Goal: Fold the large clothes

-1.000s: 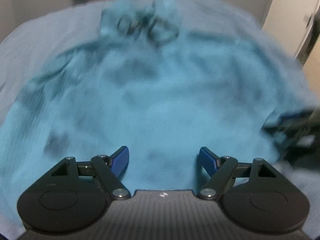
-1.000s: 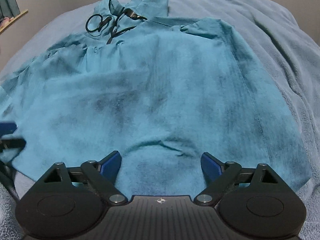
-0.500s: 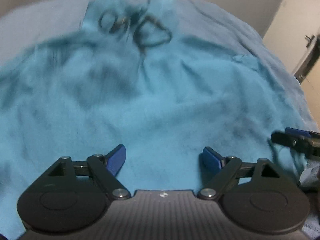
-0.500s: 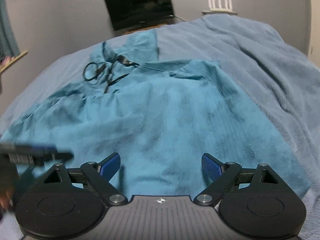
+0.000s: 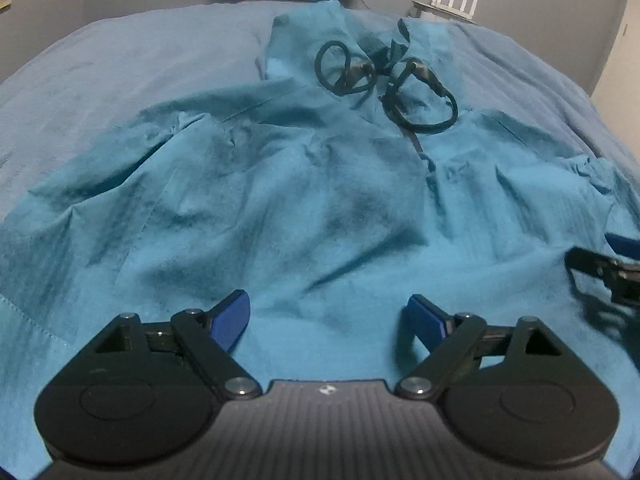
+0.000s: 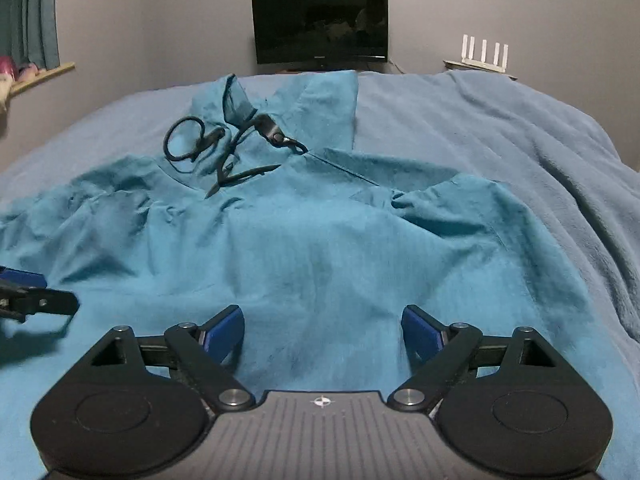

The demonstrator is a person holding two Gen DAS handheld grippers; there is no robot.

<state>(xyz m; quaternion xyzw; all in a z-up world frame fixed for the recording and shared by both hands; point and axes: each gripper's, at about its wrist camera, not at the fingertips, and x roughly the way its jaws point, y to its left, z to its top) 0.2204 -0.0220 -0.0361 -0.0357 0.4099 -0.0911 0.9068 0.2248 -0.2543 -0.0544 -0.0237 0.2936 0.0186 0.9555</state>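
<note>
one teal hooded garment (image 5: 304, 208) lies spread on one bed (image 6: 500, 128); two grippers, left (image 5: 328, 320) and right (image 6: 322, 328), gape wide, holding nothing.

dim, bluish indoor light; fisheye bends my frame edges, corners vignetted; soft grain throughout; my other gripper shows motion blur

Left gripper (image 5: 328, 322) and right gripper (image 6: 322, 330) level, side by side, fingers spread wide.
</note>
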